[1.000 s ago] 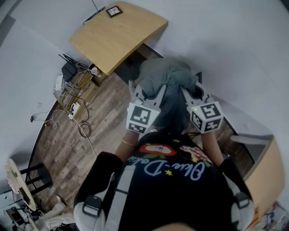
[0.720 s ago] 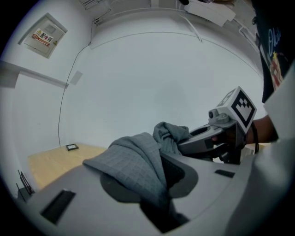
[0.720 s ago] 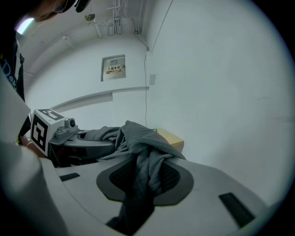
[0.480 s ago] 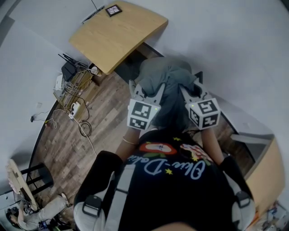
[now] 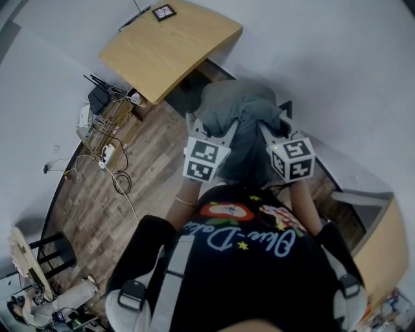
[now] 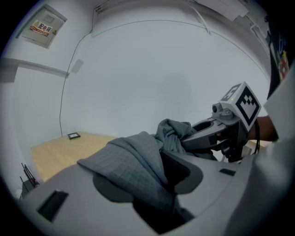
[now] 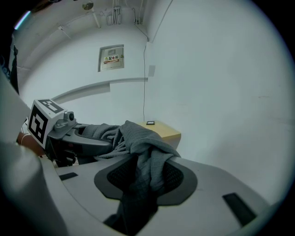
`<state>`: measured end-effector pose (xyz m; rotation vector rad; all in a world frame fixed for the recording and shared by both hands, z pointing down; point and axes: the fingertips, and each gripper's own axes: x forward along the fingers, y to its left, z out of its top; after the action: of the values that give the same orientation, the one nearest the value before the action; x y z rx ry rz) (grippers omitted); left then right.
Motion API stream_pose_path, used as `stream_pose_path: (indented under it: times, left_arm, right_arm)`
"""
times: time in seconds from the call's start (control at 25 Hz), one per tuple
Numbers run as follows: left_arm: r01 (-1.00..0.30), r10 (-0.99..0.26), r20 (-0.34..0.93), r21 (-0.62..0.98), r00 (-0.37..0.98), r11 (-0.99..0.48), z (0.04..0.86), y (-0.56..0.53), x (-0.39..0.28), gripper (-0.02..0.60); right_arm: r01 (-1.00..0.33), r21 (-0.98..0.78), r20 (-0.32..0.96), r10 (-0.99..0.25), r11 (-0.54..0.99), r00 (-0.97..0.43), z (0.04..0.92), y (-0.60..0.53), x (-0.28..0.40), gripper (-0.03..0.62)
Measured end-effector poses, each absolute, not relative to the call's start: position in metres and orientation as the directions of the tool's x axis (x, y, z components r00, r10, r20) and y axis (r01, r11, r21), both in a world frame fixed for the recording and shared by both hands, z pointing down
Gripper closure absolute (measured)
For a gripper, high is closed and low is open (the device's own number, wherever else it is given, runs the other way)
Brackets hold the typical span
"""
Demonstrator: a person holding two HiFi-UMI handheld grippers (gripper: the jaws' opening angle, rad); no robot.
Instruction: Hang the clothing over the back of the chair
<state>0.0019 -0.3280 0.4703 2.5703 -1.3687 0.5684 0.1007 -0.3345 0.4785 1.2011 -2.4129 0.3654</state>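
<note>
I have both tools up in the middle of the head view, side by side above my black printed shirt point(image 5: 246, 259). The left gripper point(image 5: 211, 127) and the right gripper point(image 5: 275, 126) both reach into the grey clothing point(image 5: 237, 107). It sits bunched in a rounded heap just beyond their tips, right of the frame's centre and close under the white wall point(image 5: 337, 65). A dark edge point(image 5: 284, 107) pokes out at the heap's right side; I cannot tell whether it belongs to the chair, which the cloth otherwise covers. In the left gripper view the jaws are opening. A fold of the checked grey fabric drapes over the jaw at the left of the frame and drops into the gap between the two, and the pad opposite stands clear of it. In the right gripper view the jaws are opening as well, and a twisted rope of the same cloth hangs down through the gap with the meshed pads showing on either side. Each of these views shows the other tool buried in the far side of the bundle. A light wooden table point(image 5: 168, 48) fills the upper left of the head view. A small dark square marker point(image 5: 163, 13) lies at its far edge, and a tangle of cables point(image 5: 104, 130) sits on the plank floor point(image 5: 97, 207) below it.
</note>
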Motion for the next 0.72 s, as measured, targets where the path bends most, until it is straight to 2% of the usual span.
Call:
stream_pose_path:
  times: [0.12, 0.6, 0.72]
  left_arm:
    - [-0.823, -0.743, 0.442, -0.019, 0.503, -0.568, 0.478, -0.326, 0.001, 0.402]
    - [-0.805, -0.651, 0.539, 0.088, 0.534, -0.587, 0.503, -0.329, 0.005, 0.286]
    - [-0.798, -0.630, 0.558, 0.101, 0.539, -0.594, 0.509, -0.329, 0.008, 0.267]
  right_arm:
    - [-0.815, -0.043, 0.490, -0.699, 0.578, -0.521, 0.482, -0.334, 0.104, 0.461]
    - [-0.820, -0.044, 0.518, -0.689, 0.570, -0.507, 0.495, -0.345, 0.109, 0.448]
    - [-0.823, -0.052, 0.522, -0.687, 0.566, -0.506, 0.495, -0.348, 0.112, 0.427]
